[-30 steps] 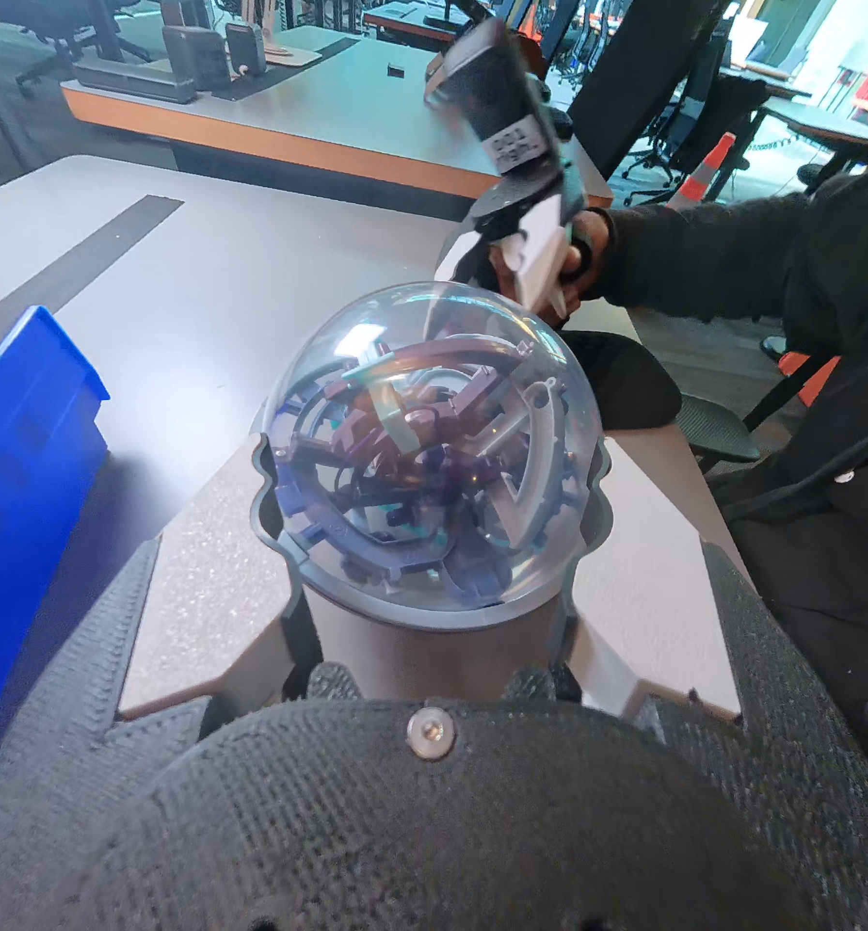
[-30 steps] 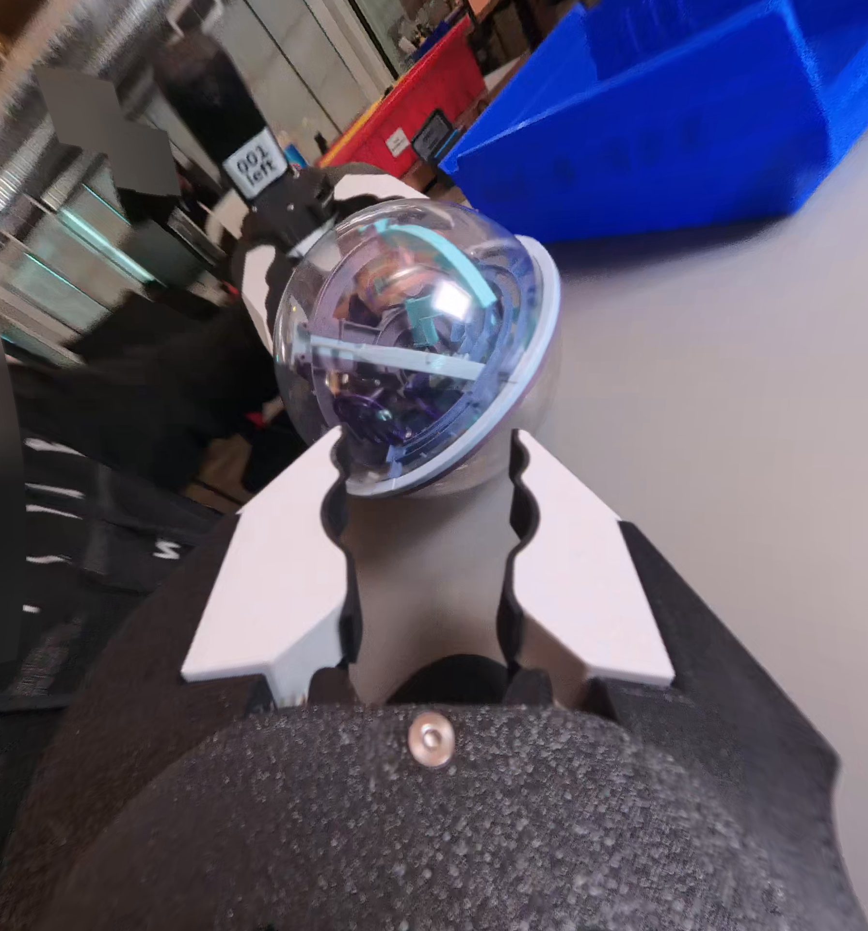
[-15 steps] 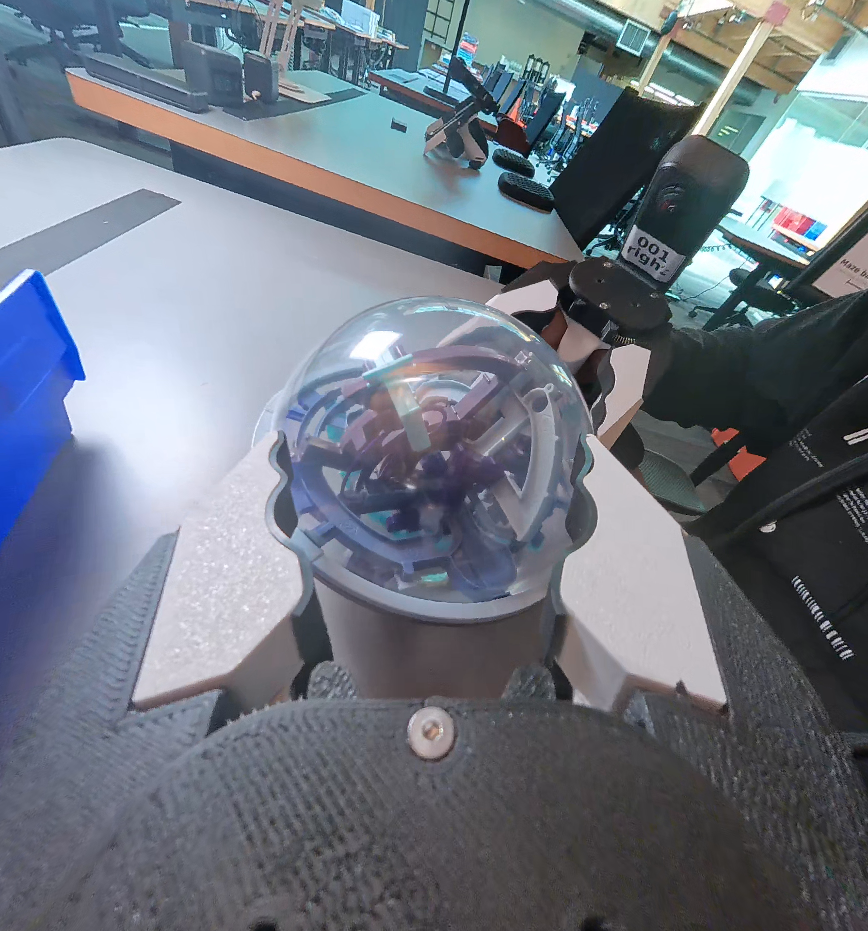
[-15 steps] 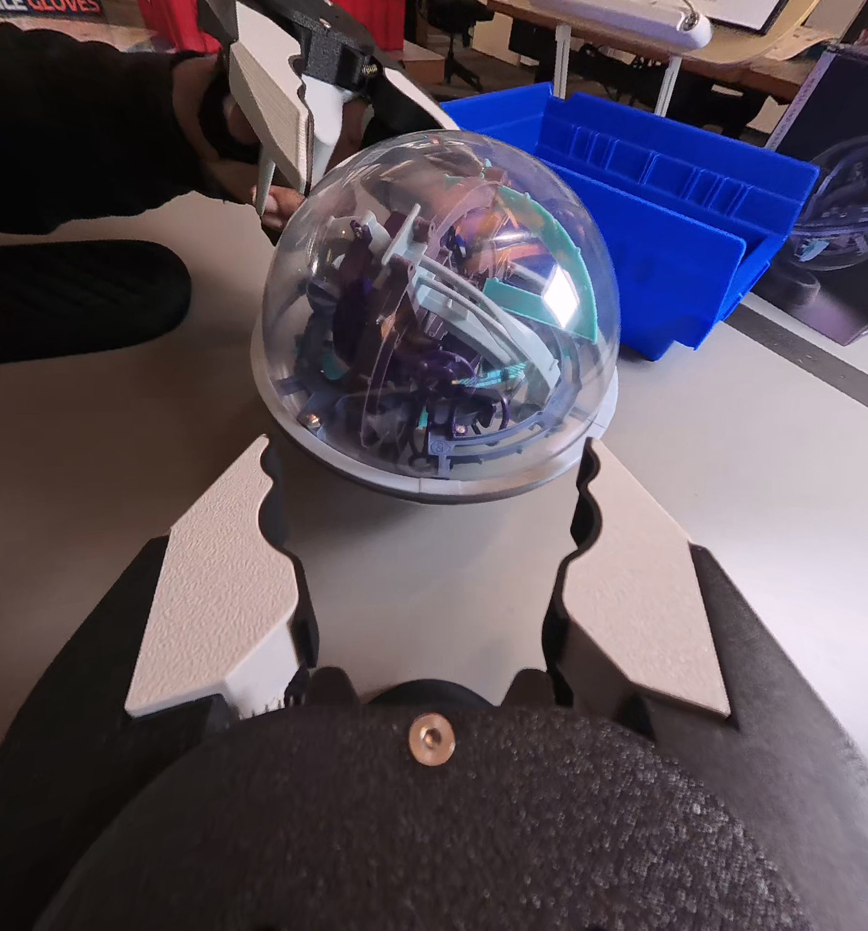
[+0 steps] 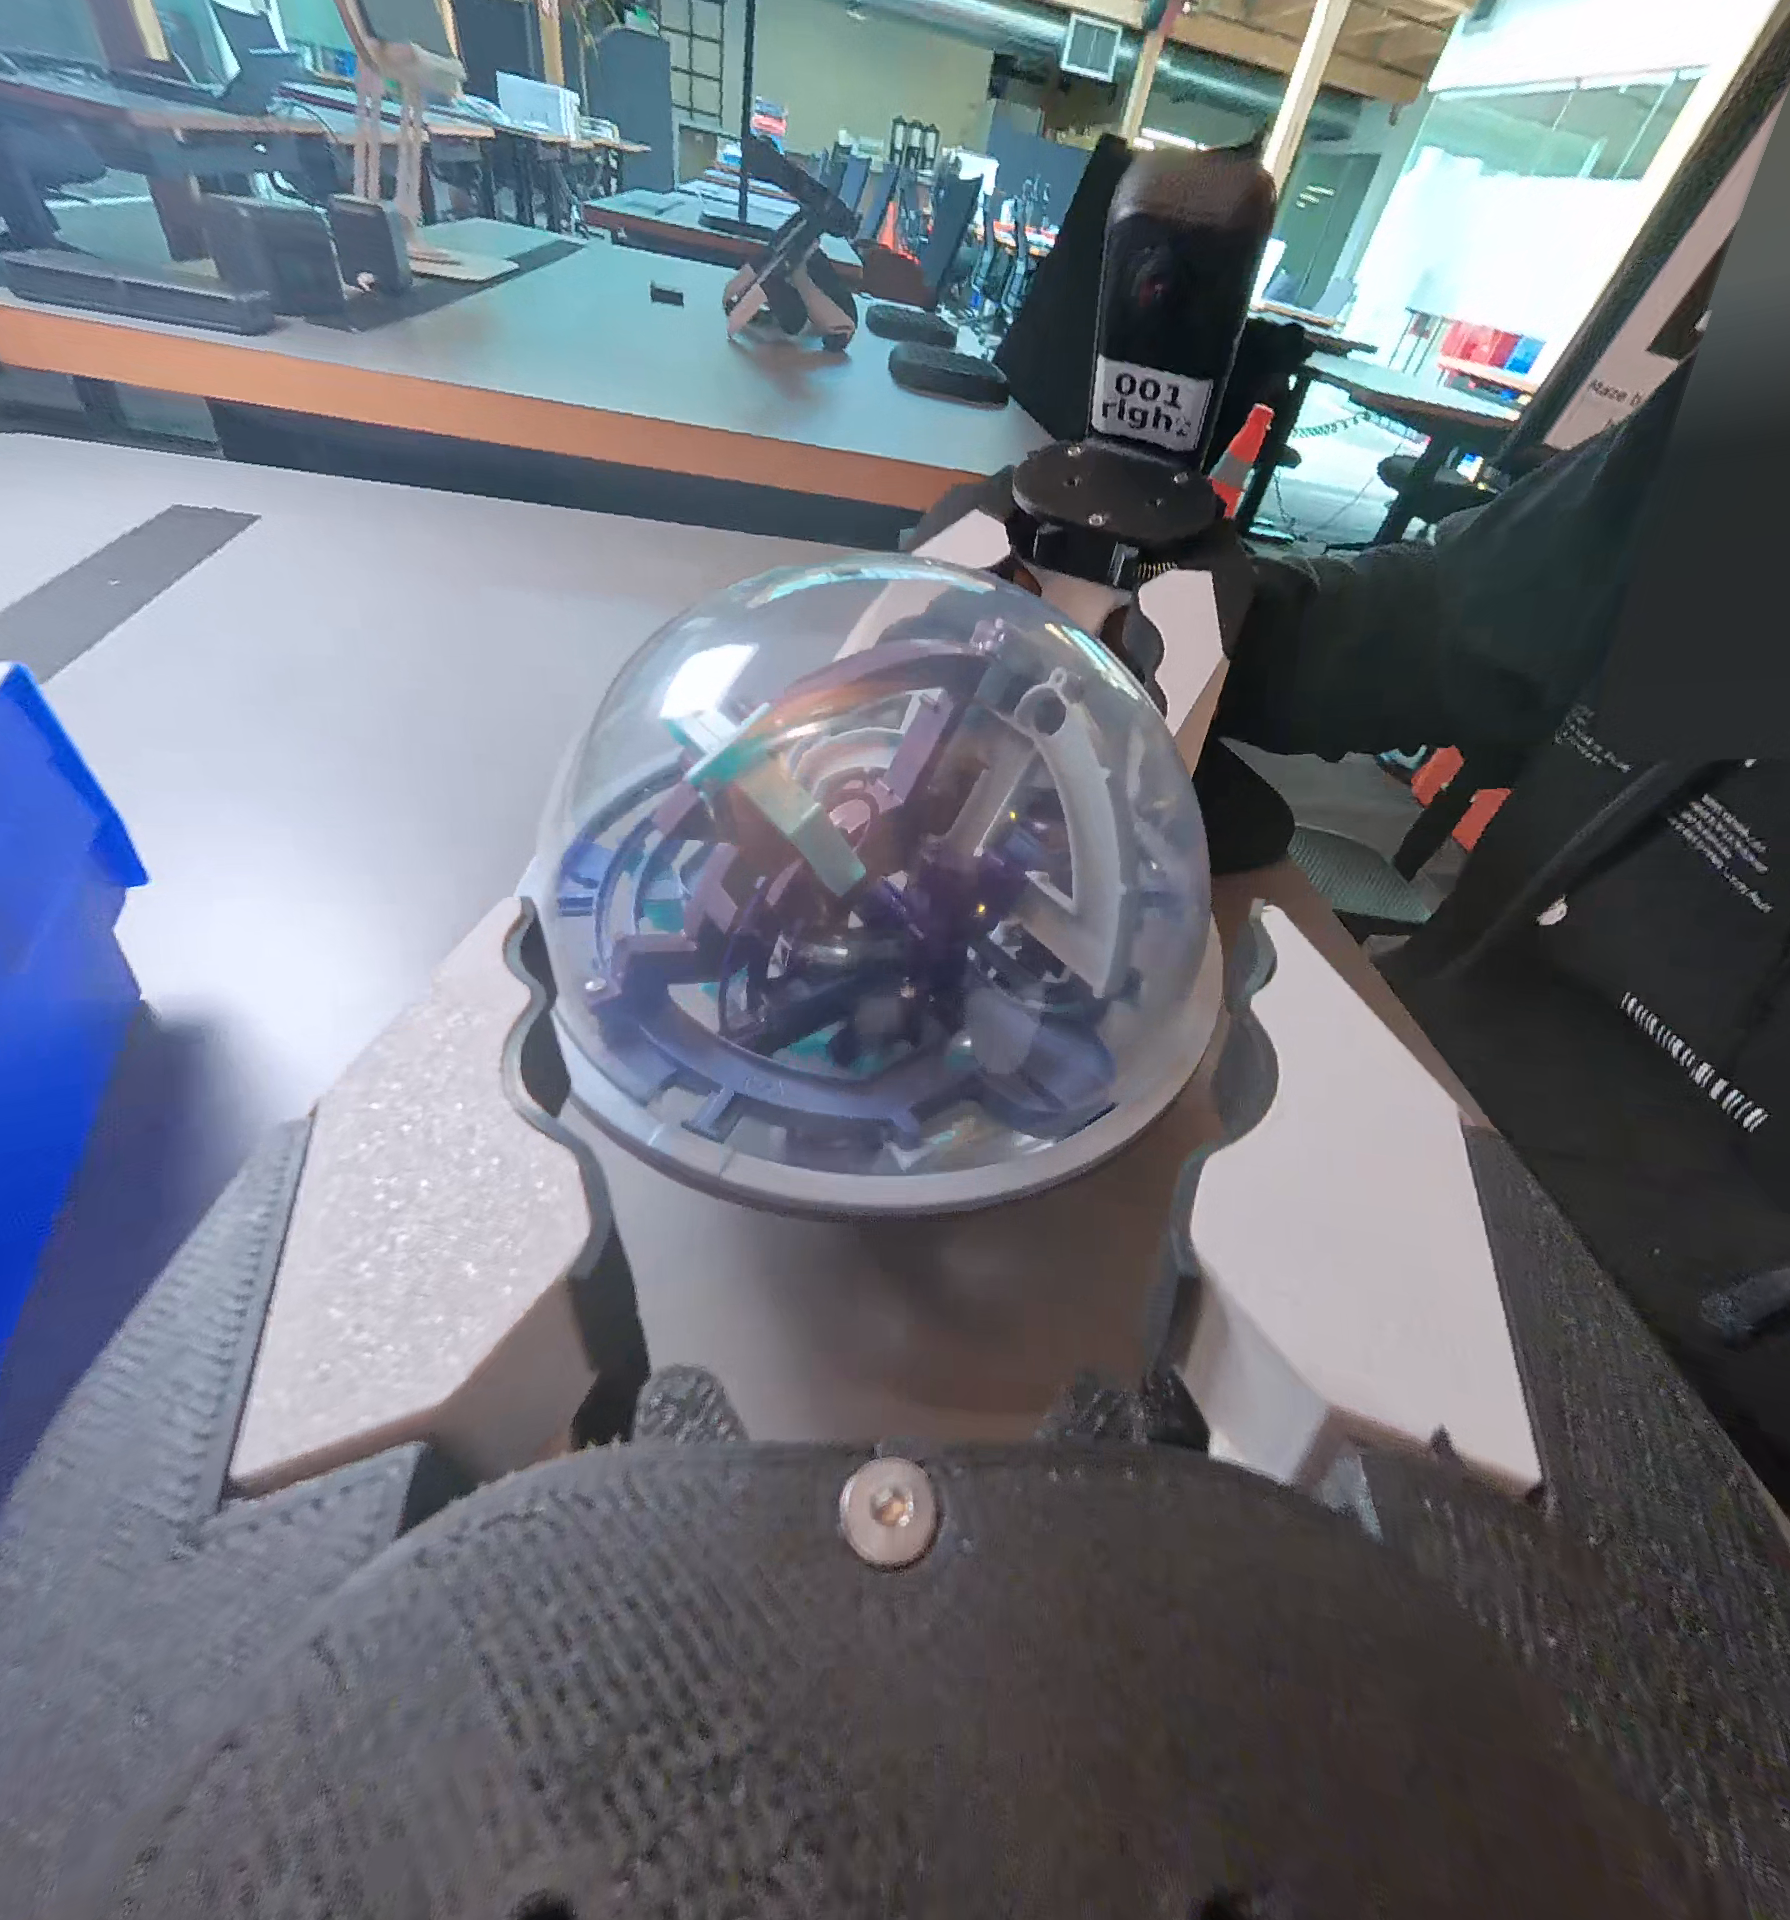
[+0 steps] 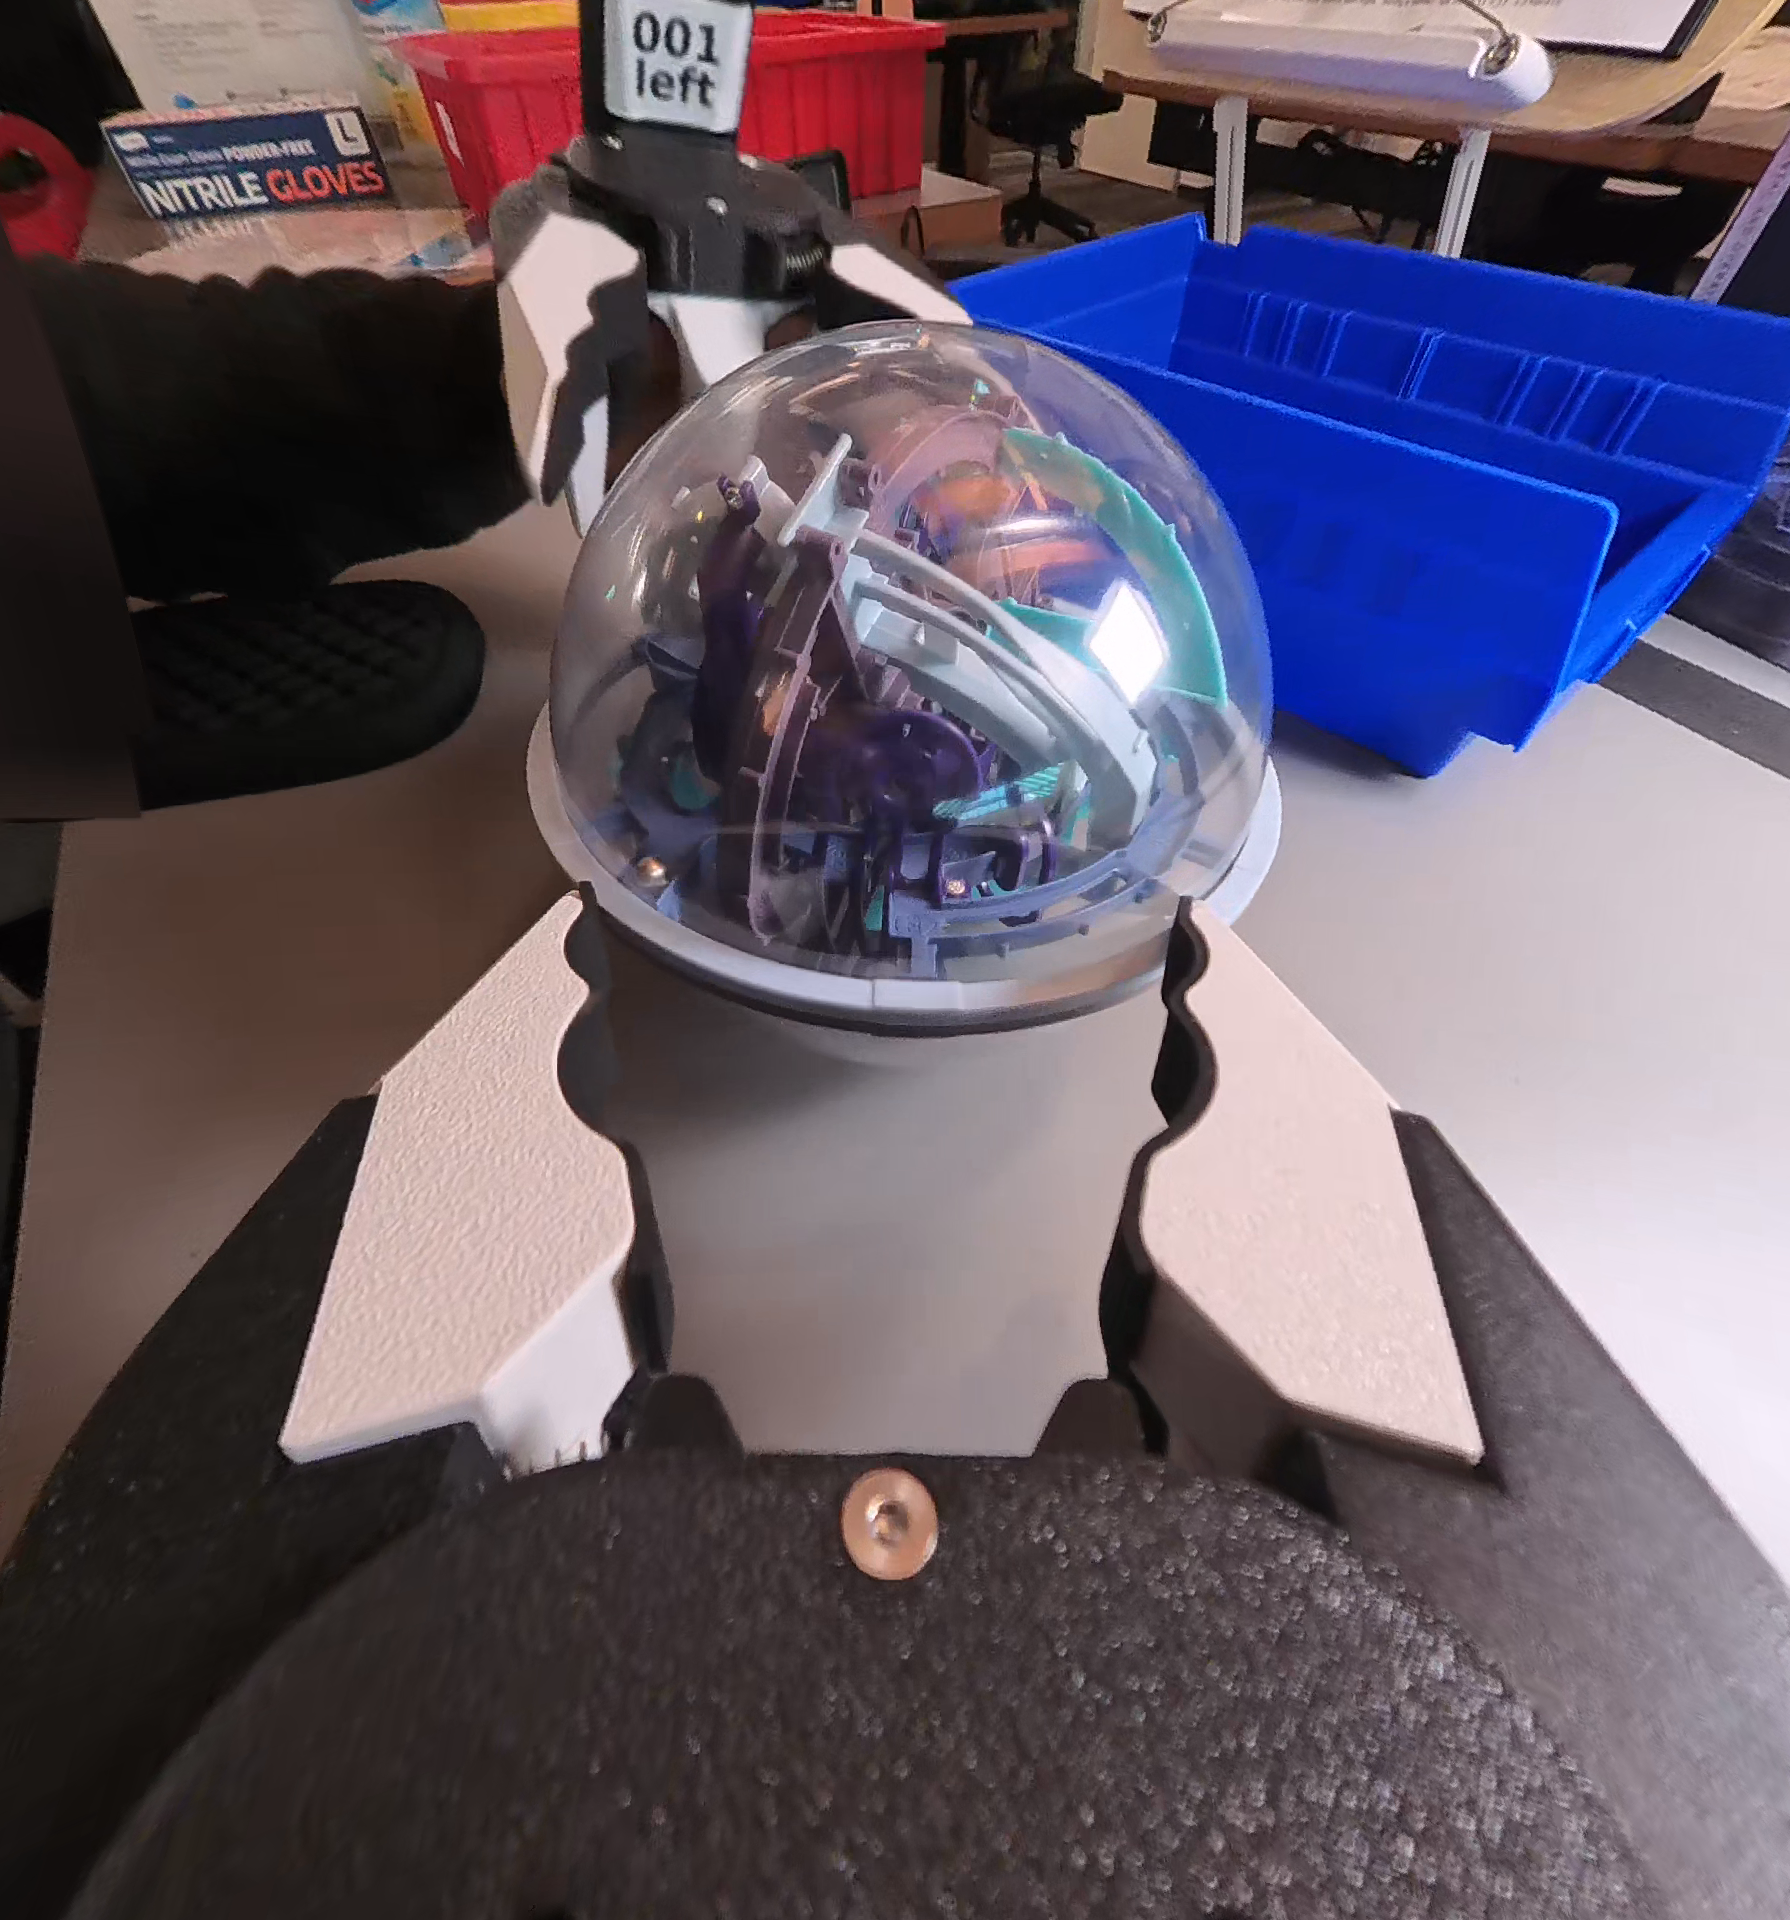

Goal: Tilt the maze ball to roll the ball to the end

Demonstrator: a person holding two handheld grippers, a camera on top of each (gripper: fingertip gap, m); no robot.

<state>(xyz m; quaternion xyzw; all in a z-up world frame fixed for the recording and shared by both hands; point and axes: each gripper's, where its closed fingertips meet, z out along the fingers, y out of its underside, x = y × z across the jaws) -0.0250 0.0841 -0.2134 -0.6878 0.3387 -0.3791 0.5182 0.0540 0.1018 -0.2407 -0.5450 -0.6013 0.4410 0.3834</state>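
Maze ball [image 5: 870,883] resting on grey table [image 5: 351,727] beside blue bin [image 6: 1442,468], clamped at the rim between left gripper [image 5: 875,987] pads, right gripper [image 6: 880,935] spread wide with tips level with the rim, pad contact not discernible.

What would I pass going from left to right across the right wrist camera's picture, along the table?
Black sleeve → left gripper → maze ball → blue bin.
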